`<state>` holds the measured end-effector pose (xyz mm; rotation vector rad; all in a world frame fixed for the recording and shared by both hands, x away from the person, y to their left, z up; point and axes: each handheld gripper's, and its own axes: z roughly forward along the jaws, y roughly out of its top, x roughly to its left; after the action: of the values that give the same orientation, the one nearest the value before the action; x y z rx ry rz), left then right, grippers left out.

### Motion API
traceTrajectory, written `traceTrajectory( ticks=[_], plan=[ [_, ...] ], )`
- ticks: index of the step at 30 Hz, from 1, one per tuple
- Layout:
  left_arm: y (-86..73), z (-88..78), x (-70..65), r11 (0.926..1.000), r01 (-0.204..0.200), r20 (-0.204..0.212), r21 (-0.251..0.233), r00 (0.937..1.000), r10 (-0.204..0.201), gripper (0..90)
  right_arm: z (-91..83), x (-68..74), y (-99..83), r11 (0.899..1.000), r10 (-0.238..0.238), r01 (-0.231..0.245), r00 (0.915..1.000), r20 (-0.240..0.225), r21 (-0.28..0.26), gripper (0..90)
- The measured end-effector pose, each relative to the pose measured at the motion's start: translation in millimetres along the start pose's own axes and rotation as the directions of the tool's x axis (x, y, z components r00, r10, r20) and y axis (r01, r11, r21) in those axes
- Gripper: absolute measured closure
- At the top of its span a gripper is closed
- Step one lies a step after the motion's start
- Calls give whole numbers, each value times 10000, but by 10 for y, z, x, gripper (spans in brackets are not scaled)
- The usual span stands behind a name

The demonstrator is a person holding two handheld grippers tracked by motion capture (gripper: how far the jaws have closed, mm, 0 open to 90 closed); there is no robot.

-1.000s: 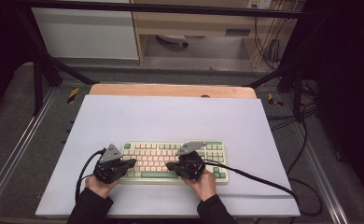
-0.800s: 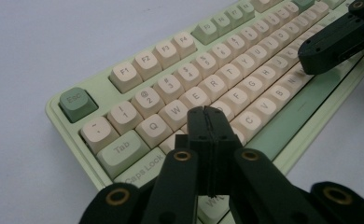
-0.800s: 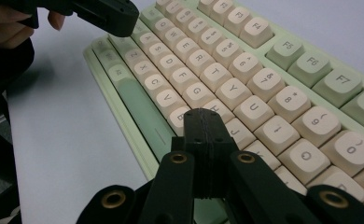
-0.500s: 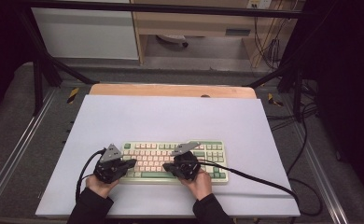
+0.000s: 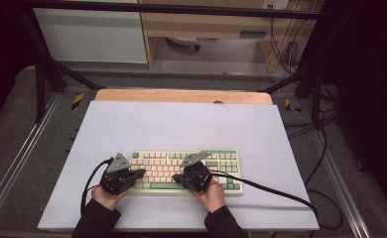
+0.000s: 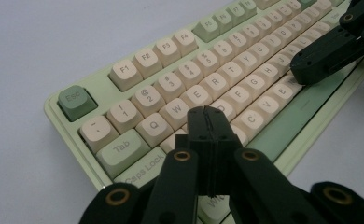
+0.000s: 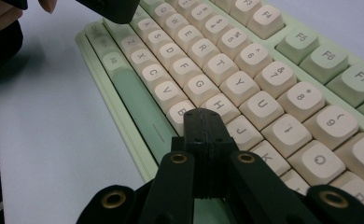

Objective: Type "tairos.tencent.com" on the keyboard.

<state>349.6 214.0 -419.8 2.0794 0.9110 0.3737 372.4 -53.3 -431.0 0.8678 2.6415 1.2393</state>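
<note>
Currently catalogued:

- Mechanical keyboard (image 5: 186,171), pale green case, cream and green keycaps; lying flat on white table sheet (image 5: 181,124), near the person's edge, roughly centred left to right.
- Left gripper (image 5: 141,174), black, hand-held; jaws clenched together, nothing between them; tip over the keyboard's left end, close above the A/S keys (image 6: 203,119) in the left gripper view, contact with keys not discernible.
- Right gripper (image 5: 177,179), black, hand-held; jaws likewise pressed shut on nothing; tip over the middle of the keyboard, by the B, H and N keys (image 7: 207,122) in the right gripper view, just beyond the green space bar (image 7: 140,100).
- Black cable (image 5: 271,191), trailing right from the right gripper across the sheet and off its right edge.
- Wooden board edge (image 5: 181,95), along the sheet's far side.
</note>
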Motion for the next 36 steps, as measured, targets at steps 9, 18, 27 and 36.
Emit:
traceTrajectory(
  ticks=[9,18,27,36],
  plan=[
    [4,-9,-9,10000,-7,28,-50,10000,7,899,-119,-3,46,9992,102,-101,9999,28,-391,900],
    [12,-9,-21,10000,-29,44,-65,10000,30,899,-280,-67,37,9983,197,-186,9996,193,-550,900],
    [28,-4,-44,9999,-76,81,-84,9999,77,899,-419,-149,-47,9977,367,-348,9988,314,-575,900],
    [66,29,-86,9999,-140,134,-65,9998,141,899,-497,-209,-139,9969,501,-474,9979,409,-633,900]
  ],
)
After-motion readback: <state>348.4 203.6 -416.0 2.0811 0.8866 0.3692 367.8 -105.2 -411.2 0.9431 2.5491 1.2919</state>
